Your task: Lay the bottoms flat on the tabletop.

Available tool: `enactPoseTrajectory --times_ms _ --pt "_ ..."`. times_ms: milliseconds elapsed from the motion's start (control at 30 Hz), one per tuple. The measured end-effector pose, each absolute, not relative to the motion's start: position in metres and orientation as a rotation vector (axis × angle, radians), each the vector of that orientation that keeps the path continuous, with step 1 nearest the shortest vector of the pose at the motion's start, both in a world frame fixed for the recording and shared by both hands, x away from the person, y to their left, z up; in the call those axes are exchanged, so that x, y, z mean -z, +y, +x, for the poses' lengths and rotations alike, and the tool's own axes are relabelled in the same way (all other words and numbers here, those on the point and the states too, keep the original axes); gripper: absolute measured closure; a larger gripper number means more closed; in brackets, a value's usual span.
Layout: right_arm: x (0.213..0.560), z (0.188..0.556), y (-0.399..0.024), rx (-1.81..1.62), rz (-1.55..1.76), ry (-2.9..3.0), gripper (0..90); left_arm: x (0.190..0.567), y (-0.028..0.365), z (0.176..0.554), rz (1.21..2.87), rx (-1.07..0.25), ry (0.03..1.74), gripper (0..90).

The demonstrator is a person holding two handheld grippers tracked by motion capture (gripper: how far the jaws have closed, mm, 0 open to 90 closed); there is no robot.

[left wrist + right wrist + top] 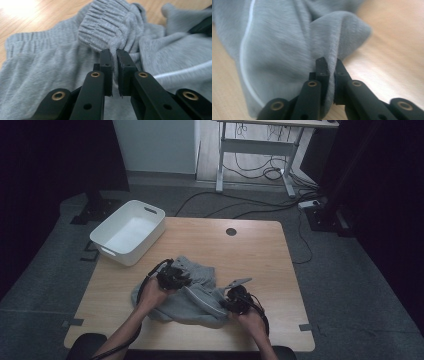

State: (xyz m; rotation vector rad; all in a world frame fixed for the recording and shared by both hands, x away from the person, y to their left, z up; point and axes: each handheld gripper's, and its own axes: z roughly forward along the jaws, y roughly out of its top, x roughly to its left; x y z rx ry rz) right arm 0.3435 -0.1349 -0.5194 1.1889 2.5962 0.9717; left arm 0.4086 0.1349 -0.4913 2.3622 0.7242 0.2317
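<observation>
High view: grey garment [192, 296] bunched near table [260, 250] front edge | soft, light, limp | left gripper [113, 55] pinches fabric beside ribbed cuff [105, 27] | right gripper [329, 62] pinches a fold; doubled fabric likely grips best.

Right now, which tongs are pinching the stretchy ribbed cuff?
The left tongs: they pinch the garment by its ribbed cuff. The right tongs pinch plain cloth.

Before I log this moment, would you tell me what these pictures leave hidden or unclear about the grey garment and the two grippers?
- High view: the grey garment is small and dim; its type cannot be told, and both hands cover part of it.
- Left gripper view: the left gripper pinches cloth below the ribbed cuff; the layer count is hidden between the pads.
- Right gripper view: the right gripper pinches a fold; motion blur smears the garment's far part.
</observation>
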Motion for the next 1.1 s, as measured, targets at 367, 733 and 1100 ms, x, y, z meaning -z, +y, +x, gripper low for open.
enactPoseTrajectory --times_ms 367,733,1100 --pt "0.435 0.341 -0.214 -1.019 1.261 2.248 87.9 0.401 0.117 0.423 2.113 -0.383 0.609 85.0" --pt "0.426 0.305 -0.182 -1.137 1.148 2.326 86.3 0.411 0.172 0.368 2.127 -0.390 0.612 84.9" --pt "0.499 0.292 -0.133 -1.063 1.138 2.602 55.2 0.501 0.210 0.357 2.251 -0.224 0.799 73.1"
